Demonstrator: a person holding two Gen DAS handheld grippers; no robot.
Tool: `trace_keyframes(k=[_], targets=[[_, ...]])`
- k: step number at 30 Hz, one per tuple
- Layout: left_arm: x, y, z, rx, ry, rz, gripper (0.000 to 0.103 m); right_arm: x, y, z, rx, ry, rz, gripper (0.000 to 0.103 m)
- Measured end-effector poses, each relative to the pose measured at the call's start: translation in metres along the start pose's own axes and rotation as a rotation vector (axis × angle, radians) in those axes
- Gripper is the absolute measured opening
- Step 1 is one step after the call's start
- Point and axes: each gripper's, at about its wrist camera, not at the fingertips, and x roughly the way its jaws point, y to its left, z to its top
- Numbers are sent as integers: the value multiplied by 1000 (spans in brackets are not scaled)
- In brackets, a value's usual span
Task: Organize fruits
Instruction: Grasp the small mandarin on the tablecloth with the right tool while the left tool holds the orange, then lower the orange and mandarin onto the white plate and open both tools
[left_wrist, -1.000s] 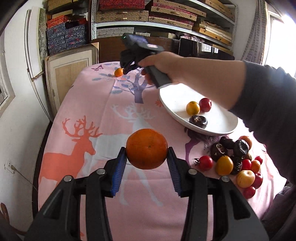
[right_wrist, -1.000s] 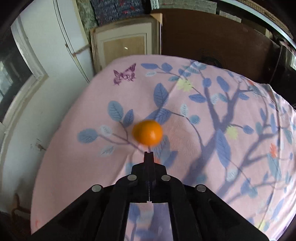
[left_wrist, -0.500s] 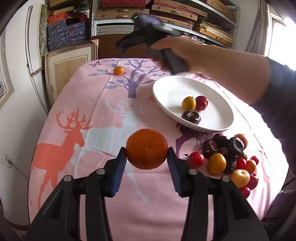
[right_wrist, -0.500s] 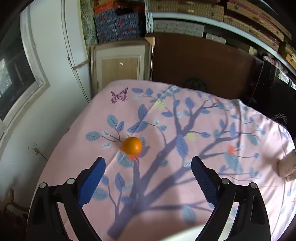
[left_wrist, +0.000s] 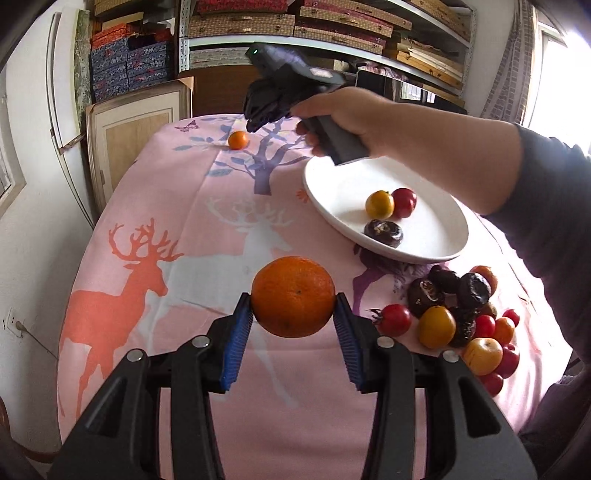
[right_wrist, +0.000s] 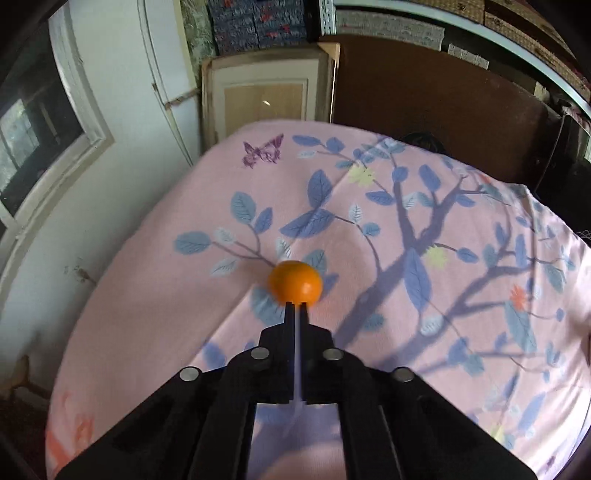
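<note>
My left gripper (left_wrist: 293, 315) is shut on a large orange (left_wrist: 293, 296) and holds it above the pink tablecloth. A white plate (left_wrist: 436, 221) holds a yellow fruit (left_wrist: 379, 204), a red fruit (left_wrist: 404, 202) and a dark one (left_wrist: 383, 232). A pile of mixed fruit (left_wrist: 458, 310) lies near the front right. My right gripper (right_wrist: 296, 305) is shut and empty, its tips just short of a small orange (right_wrist: 294, 281) on the far cloth. The right gripper (left_wrist: 258, 118) and the small orange (left_wrist: 238, 140) also show in the left wrist view.
The table (left_wrist: 159, 206) is covered with a pink cloth with deer and tree prints. A framed board (right_wrist: 266, 88) leans behind the far edge, beside a white wall and window. Shelves of boxes (left_wrist: 332, 22) stand behind. My right forearm (left_wrist: 461, 155) crosses above the plate.
My right gripper was open half a second ago and is now shut. It has moved down towards the small orange. The left gripper still holds the large orange.
</note>
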Motion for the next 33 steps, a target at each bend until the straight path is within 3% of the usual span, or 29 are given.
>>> trace_keyframes(k=[2, 4, 5, 6, 7, 9, 14, 16, 20, 22, 33], targets=[[-4, -6, 1, 12, -9, -5, 44, -31, -2, -14, -25, 0, 14, 3], [-6, -12, 2, 20, -15, -8, 44, -57, -7, -25, -33, 0, -25, 13], [-7, -14, 1, 25, -18, -9, 44, -66, -9, -26, -28, -1, -30, 39], [-6, -15, 0, 20, -17, -5, 44, -75, -10, -26, -21, -17, -41, 73], [-6, -14, 0, 10, -13, -7, 44, -81, -9, -24, -20, -42, -67, 80], [-5, -10, -2, -19, -12, -17, 44, -73, -2, -15, -35, -52, -86, 80], [-6, 3, -5, -43, -7, 11, 44, -4, 12, 15, -51, 24, -160, 77], [-6, 10, -4, -47, 2, 23, 44, 22, 10, 23, -41, 52, -170, 65], [-7, 18, -2, -43, -3, 29, 44, 59, -4, 28, -11, 105, -211, 58], [-8, 18, -1, -45, -13, 18, 44, 61, -11, 27, -7, 95, -206, 36], [-7, 10, 3, -36, -18, 10, 44, 65, -27, 32, 48, 109, -144, 36]])
